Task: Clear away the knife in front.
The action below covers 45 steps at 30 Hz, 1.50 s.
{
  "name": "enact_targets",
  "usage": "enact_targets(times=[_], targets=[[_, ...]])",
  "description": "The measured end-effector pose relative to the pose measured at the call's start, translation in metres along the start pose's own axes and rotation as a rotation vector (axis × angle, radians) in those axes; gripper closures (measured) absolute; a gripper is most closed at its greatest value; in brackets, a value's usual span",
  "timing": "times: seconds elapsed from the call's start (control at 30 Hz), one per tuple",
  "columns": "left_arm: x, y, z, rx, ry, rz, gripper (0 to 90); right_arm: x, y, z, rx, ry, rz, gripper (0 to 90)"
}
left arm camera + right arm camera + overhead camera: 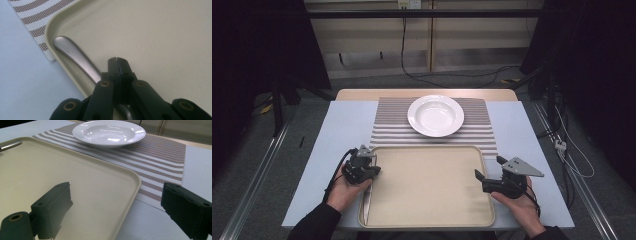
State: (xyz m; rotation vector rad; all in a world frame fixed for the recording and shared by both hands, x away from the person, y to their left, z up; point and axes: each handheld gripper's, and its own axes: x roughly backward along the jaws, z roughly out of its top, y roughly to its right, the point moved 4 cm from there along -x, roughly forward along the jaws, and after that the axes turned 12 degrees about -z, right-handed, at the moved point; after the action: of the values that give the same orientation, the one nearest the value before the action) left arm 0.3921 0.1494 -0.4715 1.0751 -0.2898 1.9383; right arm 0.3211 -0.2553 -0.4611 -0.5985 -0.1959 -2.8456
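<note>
Matte beige tray (pixel 427 200), glossy round plate (pixel 435 115)

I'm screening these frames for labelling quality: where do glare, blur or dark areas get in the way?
High view: surroundings fall into near-black, table evenly lit. Left gripper view: the left gripper is soft in the foreground, and the metal handle carries a pale sheen. Right gripper view: bright reflections on the white plate; the right gripper is blurred.
</note>
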Motion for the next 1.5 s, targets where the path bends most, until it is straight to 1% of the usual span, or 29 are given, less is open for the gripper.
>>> enact_targets(times=[0.07,0.1,0.13,0.17,0.27,0.33,0.4,0.47,0.57,0.6,0.63,0.7,0.77,0.83,0.87,0.9,0.93,0.97,1.03,1.07,1.13,1.17,1.27,1.33,1.37,1.43,1.47,1.5], targets=[[0.0,0.0,0.0,-0.004,0.001,-0.001,90.0,0.0,0.0,0.0,0.001,0.001,0.001,9.7],[0.0,0.0,0.0,0.004,0.01,-0.004,90.0,0.0,0.0,0.0,0.001,0.001,0.0,9.6],[0.001,0.0,0.0,0.0,0.017,0.0,89.6,0.0,0.0,0.0,0.001,0.001,0.001,9.6],[0.001,0.001,0.0,0.0,0.024,-0.011,87.9,0.0,0.0,0.0,0.001,0.001,0.001,9.6],[0.003,0.005,0.003,-0.026,0.056,-0.012,81.6,0.0,0.0,0.0,0.001,0.002,0.002,9.6],[0.004,0.007,0.005,-0.031,0.084,-0.016,76.6,0.0,0.0,0.0,0.0,0.002,0.0,9.6],[0.005,0.01,0.007,-0.034,0.117,-0.025,68.7,0.0,0.0,0.0,-0.003,0.002,0.001,9.6],[0.007,0.012,0.01,-0.046,0.144,-0.005,58.6,0.0,0.0,0.0,-0.003,0.002,0.001,9.6],[0.01,0.012,0.013,-0.045,0.178,0.02,38.4,0.0,0.0,0.0,-0.005,0.001,0.001,9.6],[0.011,0.013,0.015,-0.04,0.2,0.009,32.2,0.001,0.001,0.0,-0.007,0.002,0.002,9.6],[0.013,0.013,0.016,-0.043,0.211,0.01,25.8,0.001,0.001,0.0,-0.008,0.003,0.002,9.6],[0.018,0.014,0.017,-0.024,0.235,0.013,14.9,0.001,0.001,0.0,-0.009,0.002,0.0,9.6],[0.023,0.016,0.018,-0.032,0.252,0.013,9.0,0.001,0.002,0.0,-0.01,0.003,-0.001,9.6],[0.027,0.019,0.017,-0.036,0.264,0.015,7.2,0.001,0.002,0.0,-0.012,0.004,-0.002,9.6],[0.03,0.02,0.016,-0.037,0.279,0.019,7.2,0.001,0.002,0.0,-0.014,0.004,-0.002,9.6],[0.033,0.021,0.015,-0.051,0.294,0.028,7.2,0.001,0.002,0.0,-0.014,0.005,-0.003,9.6],[0.035,0.022,0.013,-0.046,0.307,0.032,7.2,0.001,0.002,0.0,-0.014,0.005,-0.004,9.6],[0.037,0.022,0.012,-0.033,0.313,0.042,7.2,0.002,0.002,0.0,-0.015,0.005,-0.004,9.6],[0.042,0.021,0.008,-0.04,0.314,0.085,7.2,0.002,0.002,0.0,-0.014,0.005,-0.005,9.6],[0.043,0.021,0.006,-0.034,0.312,0.093,7.2,0.002,0.003,0.0,-0.014,0.004,-0.006,9.6],[0.048,0.02,0.002,-0.028,0.315,0.083,6.7,0.003,0.003,0.0,-0.016,0.002,-0.009,9.6],[0.05,0.019,-0.001,-0.028,0.317,0.085,6.7,0.003,0.003,-0.001,-0.015,0.002,-0.01,9.6],[0.053,0.016,-0.009,-0.022,0.345,0.107,6.7,0.003,0.004,-0.001,-0.02,0.0,-0.015,9.5],[0.054,0.014,-0.014,-0.015,0.338,0.11,6.7,0.004,0.005,-0.002,-0.022,-0.002,-0.018,9.5],[0.055,0.014,-0.016,-0.007,0.35,0.115,6.7,0.004,0.005,-0.002,-0.022,-0.003,-0.019,9.5],[0.057,0.012,-0.02,-0.002,0.347,0.112,6.7,0.005,0.005,-0.002,-0.022,-0.002,-0.022,9.5],[0.057,0.011,-0.023,0.005,0.352,0.122,6.6,0.005,0.005,-0.002,-0.024,-0.002,-0.023,9.5],[0.058,0.009,-0.025,0.005,0.344,0.13,6.6,0.005,0.006,-0.002,-0.024,-0.002,-0.024,9.5]])
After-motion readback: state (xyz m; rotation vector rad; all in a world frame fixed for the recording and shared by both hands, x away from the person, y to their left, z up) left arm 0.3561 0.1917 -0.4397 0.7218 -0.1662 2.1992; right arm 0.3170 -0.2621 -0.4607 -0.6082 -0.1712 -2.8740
